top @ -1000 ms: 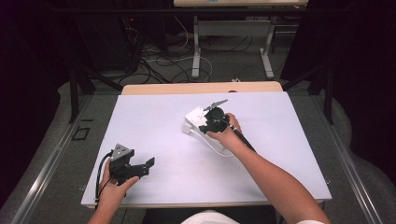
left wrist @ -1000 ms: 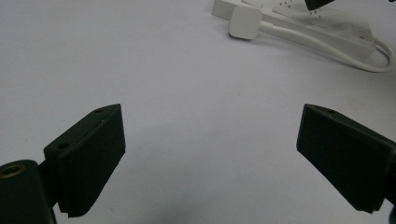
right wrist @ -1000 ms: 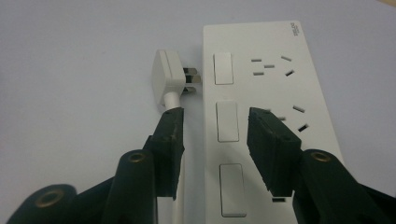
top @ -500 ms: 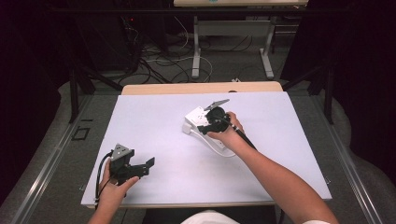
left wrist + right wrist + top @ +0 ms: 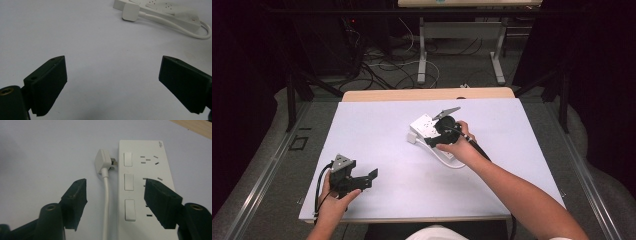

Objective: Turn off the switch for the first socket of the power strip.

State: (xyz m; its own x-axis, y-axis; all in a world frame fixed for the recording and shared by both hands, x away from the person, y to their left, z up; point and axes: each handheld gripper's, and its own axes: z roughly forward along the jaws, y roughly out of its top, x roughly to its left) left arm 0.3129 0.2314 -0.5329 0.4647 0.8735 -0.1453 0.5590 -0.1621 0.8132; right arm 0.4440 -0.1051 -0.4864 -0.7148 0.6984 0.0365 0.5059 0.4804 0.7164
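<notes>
A white power strip [image 5: 423, 124] lies mid-table with its white cord [image 5: 107, 202] looped back beside it. The cord's plug [image 5: 103, 161] rests on the table, its prongs pointing at the strip's side. My right gripper [image 5: 443, 129] hovers over the strip [image 5: 150, 165]. Its jaws have just been opening and now stand open [image 5: 115, 187], with the cord and the strip's switch row below the gap and nothing pressed. My left gripper [image 5: 366, 178] rests at the table's near left, open and empty [image 5: 112, 75]. The plug [image 5: 130, 11] and the strip [image 5: 175, 13] lie far ahead of it.
The table top [image 5: 377, 125] is a plain white sheet with a wooden strip [image 5: 427, 94] along its far edge. Beyond it are desk legs and floor cables [image 5: 412, 60]. Bare surface lies between the two grippers.
The right hand has lifted slightly over the power strip. The left hand and gripper have stayed put.
</notes>
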